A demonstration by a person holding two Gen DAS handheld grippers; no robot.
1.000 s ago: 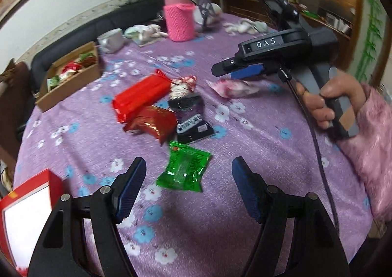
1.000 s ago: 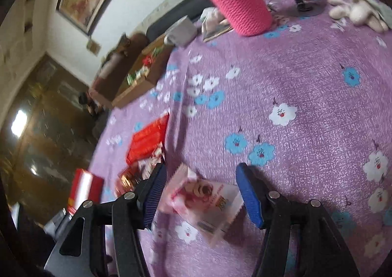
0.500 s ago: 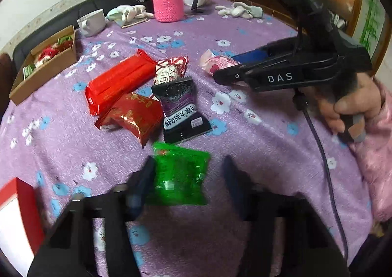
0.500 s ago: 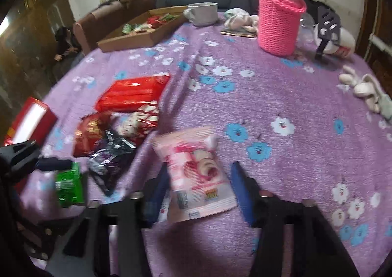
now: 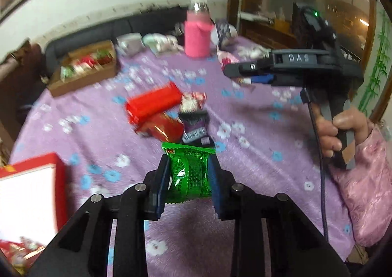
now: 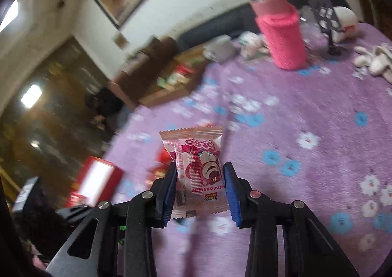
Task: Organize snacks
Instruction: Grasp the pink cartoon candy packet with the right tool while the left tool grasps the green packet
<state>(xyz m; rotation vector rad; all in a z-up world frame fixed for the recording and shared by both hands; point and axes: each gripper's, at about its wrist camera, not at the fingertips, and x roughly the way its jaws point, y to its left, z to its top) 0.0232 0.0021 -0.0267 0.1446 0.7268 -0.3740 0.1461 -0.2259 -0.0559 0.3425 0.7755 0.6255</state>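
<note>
My left gripper [image 5: 189, 162] has its jaws closing on a green snack packet [image 5: 189, 179]; the pads press its sides and it hangs above the purple flowered tablecloth [image 5: 257, 203]. My right gripper [image 6: 199, 167] is likewise closing, pads squeezing a pink bear-print snack packet [image 6: 193, 147] lifted off the cloth. In the left wrist view the right gripper [image 5: 242, 74] is held up at the right by a hand in a pink sleeve. On the cloth beyond lie a long red pack [image 5: 154, 100], a red foil pack [image 5: 164, 127], a dark purple packet [image 5: 194, 125] and a small red-white packet [image 5: 192, 102].
A cardboard box [image 5: 83, 69] holding snacks sits at the far left edge. A red box with a white inside [image 5: 29, 191] stands at the near left. A bottle in a pink knitted sleeve [image 5: 197, 37], a mug and soft items crowd the far side.
Both grippers went from open around their packets to shut on them. Each packet has left the cloth and risen with its gripper.
</note>
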